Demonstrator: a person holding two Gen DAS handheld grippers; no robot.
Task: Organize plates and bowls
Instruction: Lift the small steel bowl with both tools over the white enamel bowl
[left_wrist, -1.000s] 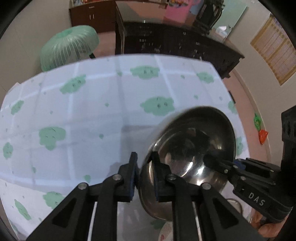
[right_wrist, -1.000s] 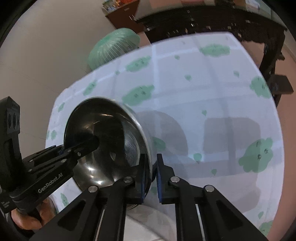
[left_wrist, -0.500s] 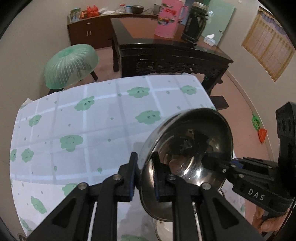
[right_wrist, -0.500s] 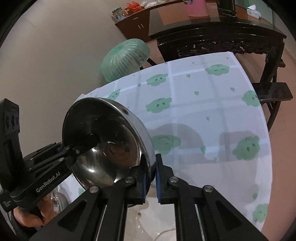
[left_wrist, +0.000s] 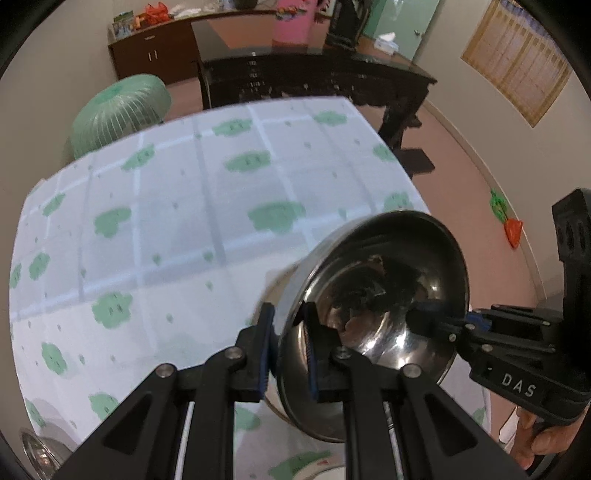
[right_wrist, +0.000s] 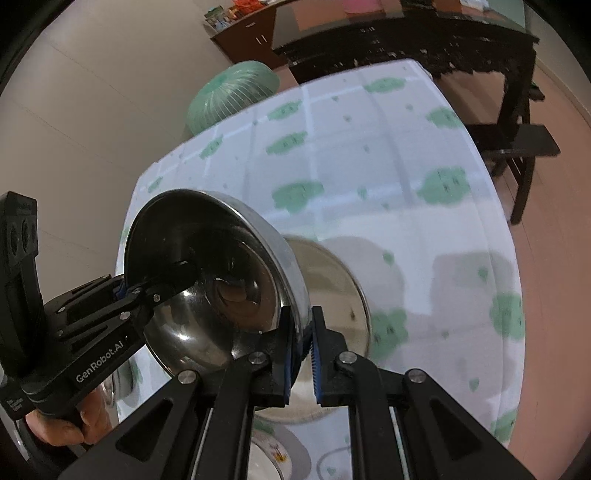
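Note:
A shiny steel bowl (left_wrist: 388, 295) is held tilted in the air between both grippers, above the table. My left gripper (left_wrist: 288, 347) is shut on its near-left rim. My right gripper (right_wrist: 301, 347) is shut on the opposite rim and also shows in the left wrist view (left_wrist: 436, 321). The bowl's inside faces left in the right wrist view (right_wrist: 210, 280). Behind it, a second pale round dish (right_wrist: 332, 280) sits on the table, partly hidden. A white plate (right_wrist: 266, 461) lies at the near edge.
The table carries a white cloth with green cloud prints (left_wrist: 177, 206). Another steel bowl (left_wrist: 40, 450) sits at the near left corner. A green mesh food cover (left_wrist: 118, 110) and a dark wooden table (left_wrist: 314, 77) stand beyond. The floor (right_wrist: 554, 258) lies right.
Both grippers have carried the bowl lower and forward over the table, and a pale dish now shows beneath and behind it. Both grips are unchanged.

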